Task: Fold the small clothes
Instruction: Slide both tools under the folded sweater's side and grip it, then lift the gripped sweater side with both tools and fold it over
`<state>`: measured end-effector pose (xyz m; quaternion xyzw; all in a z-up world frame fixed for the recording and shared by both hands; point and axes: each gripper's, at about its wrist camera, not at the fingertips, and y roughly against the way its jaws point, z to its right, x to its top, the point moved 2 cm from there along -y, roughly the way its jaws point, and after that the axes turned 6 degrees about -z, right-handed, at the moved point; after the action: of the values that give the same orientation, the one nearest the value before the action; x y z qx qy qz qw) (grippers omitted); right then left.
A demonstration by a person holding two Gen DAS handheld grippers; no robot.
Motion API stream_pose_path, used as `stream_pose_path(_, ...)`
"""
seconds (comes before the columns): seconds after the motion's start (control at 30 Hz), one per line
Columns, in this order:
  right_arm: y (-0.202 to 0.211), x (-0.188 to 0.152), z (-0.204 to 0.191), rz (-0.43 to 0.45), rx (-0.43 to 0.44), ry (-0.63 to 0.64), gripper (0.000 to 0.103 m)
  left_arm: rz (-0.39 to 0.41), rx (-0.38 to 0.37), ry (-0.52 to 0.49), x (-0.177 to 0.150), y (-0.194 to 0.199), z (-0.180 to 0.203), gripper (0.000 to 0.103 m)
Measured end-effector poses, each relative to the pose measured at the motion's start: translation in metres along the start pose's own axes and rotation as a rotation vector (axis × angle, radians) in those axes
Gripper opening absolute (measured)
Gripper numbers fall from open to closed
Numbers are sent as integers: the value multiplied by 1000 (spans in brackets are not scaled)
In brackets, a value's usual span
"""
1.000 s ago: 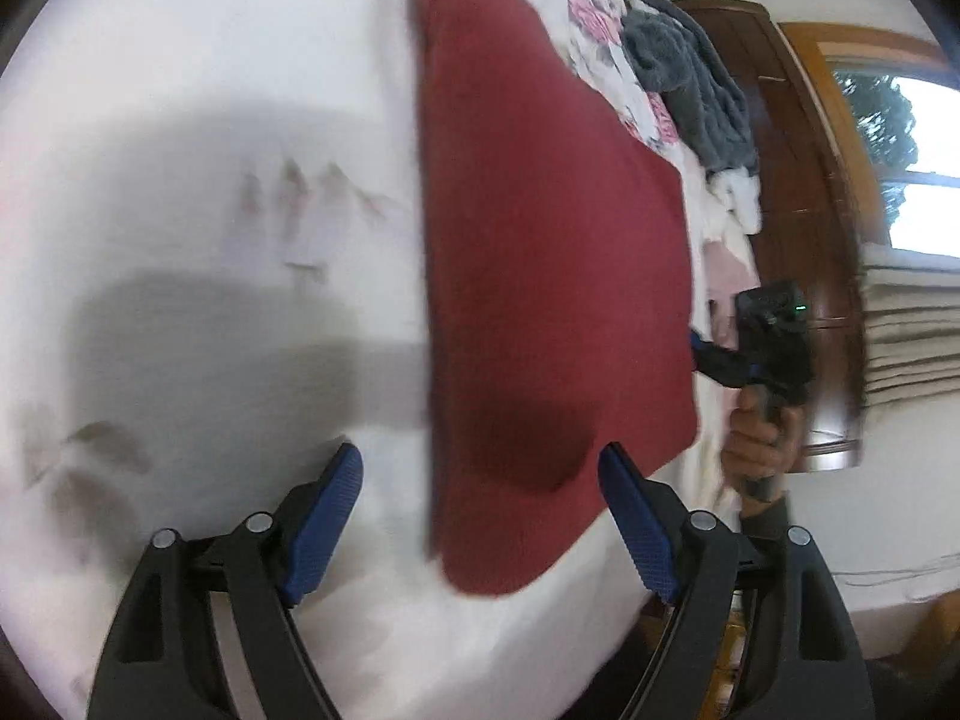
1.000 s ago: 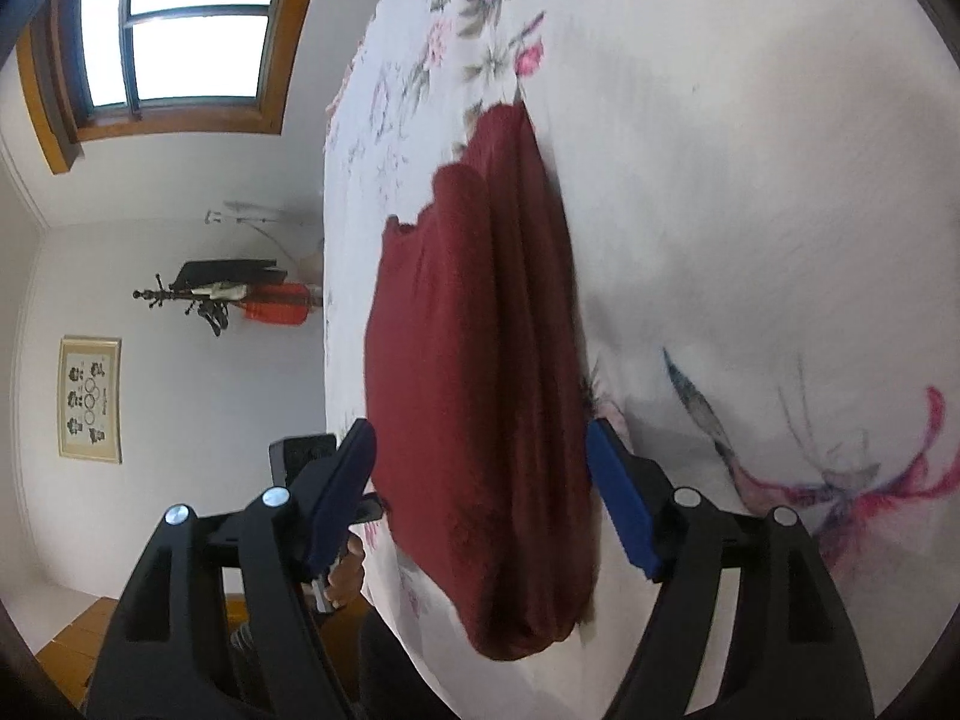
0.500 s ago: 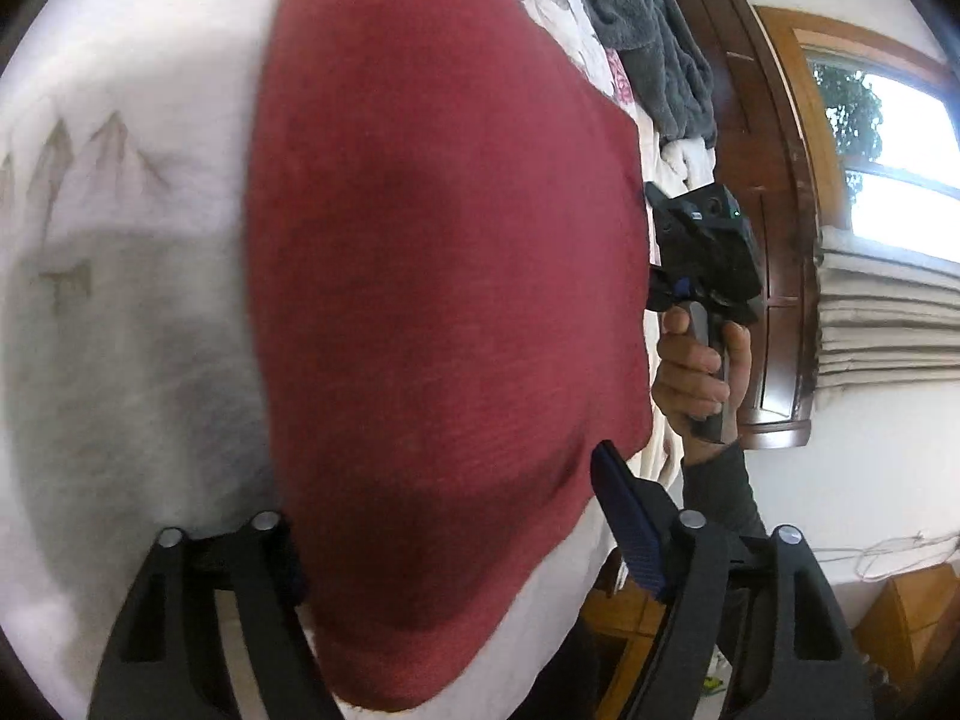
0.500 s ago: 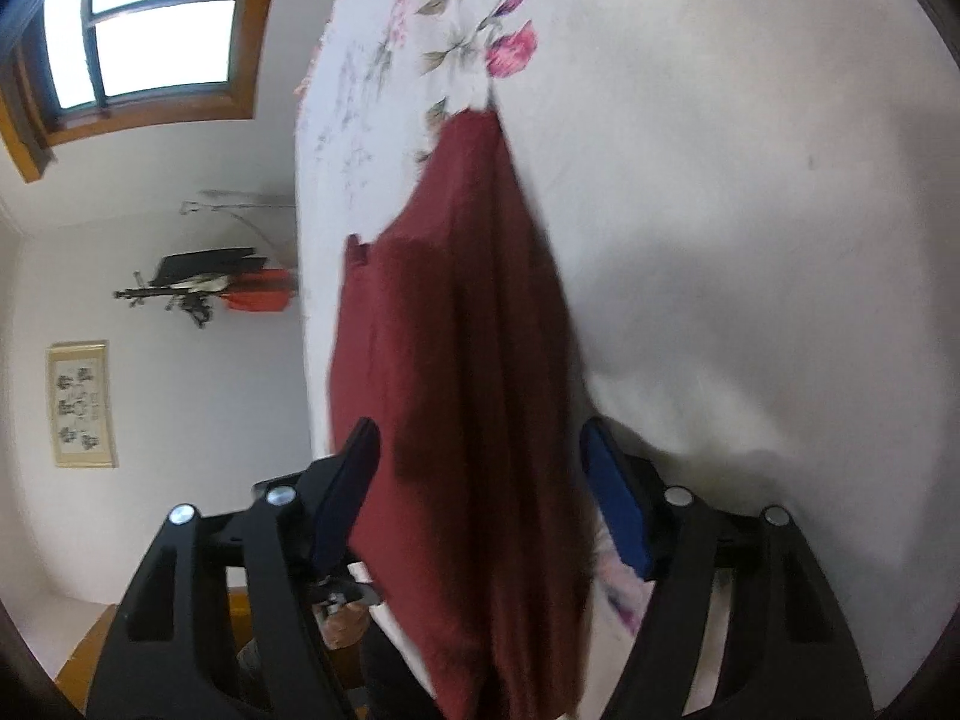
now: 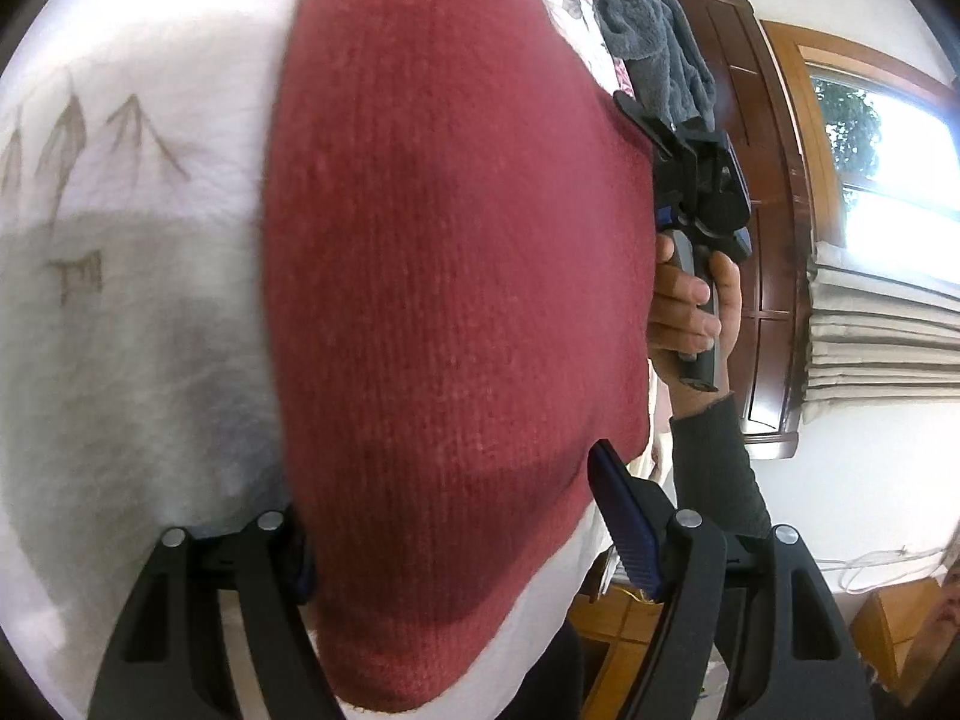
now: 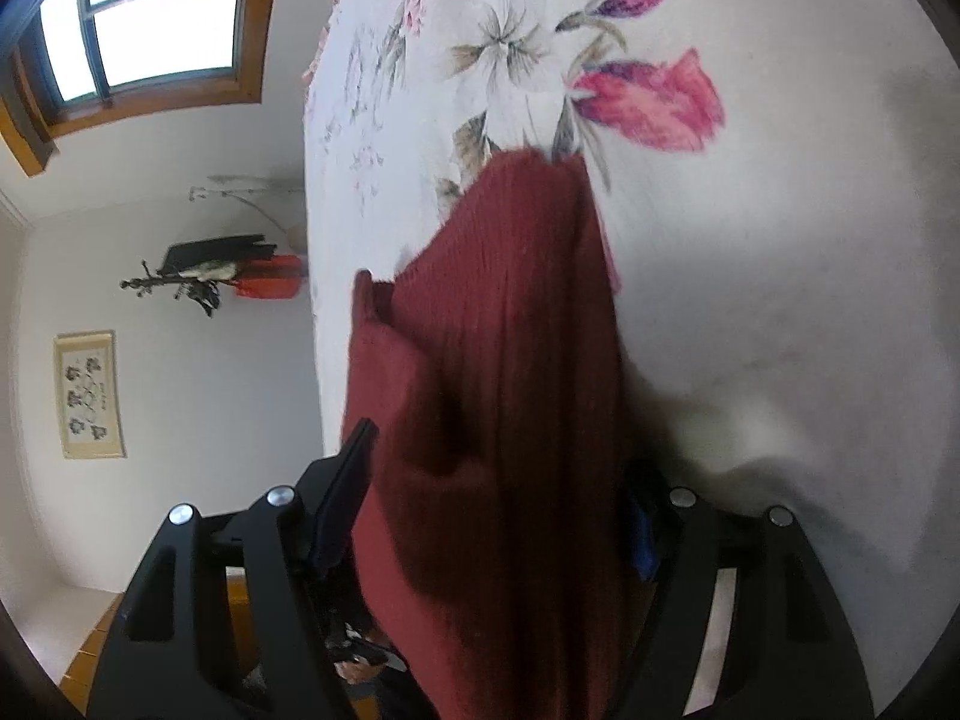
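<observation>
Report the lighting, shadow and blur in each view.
Left wrist view: bright window overexposed; dark shadow falls across the red knitted garment near the tongs; knit ribs sharp. Right wrist view: garment shaded and slightly soft; fisheye bends the floral bedspread.

Left claw (image 5: 462, 540) spread wide over the dark red knit garment (image 5: 456, 300), which lay flat on the white floral bedsheet (image 5: 138, 330); its left finger hidden under the knit. Right claw (image 5: 702, 192) at the garment's far edge, held by a hand (image 5: 690, 306). Grey fleece (image 5: 654, 42) beyond.
</observation>
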<state>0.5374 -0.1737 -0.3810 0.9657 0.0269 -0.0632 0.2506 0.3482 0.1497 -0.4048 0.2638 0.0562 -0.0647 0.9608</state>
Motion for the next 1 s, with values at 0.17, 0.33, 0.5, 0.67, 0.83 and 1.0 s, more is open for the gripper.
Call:
stream_pose_path(0.17, -6, -6, -5, 4, 1, 43, 65, 20, -16, 32, -1, 0, -3, 72)
stream_pose_path(0.33, -10, -8, -3, 18, -21, 41, 37, 43, 41, 84, -5, 5, -10, 46)
stream_pose_path(0.5, -10, -11, -10, 49, -31, 52, 34, 55, 54, 97, -8, 9, -13, 35)
stream_pose_path(0.67, -9, -14, -16, 74, -21, 54, 33, 74, 72, 73, -11, 12, -5, 30)
stream_pose_path(0.83, -7, -19, -25, 88, -4, 68, 32, 94, 72, 53, -13, 19, 1, 27)
stream_pose_path(1.0, -6, -24, -37, 99, -1, 78, 32, 105, 78, 38, -14, 26, 4, 26)
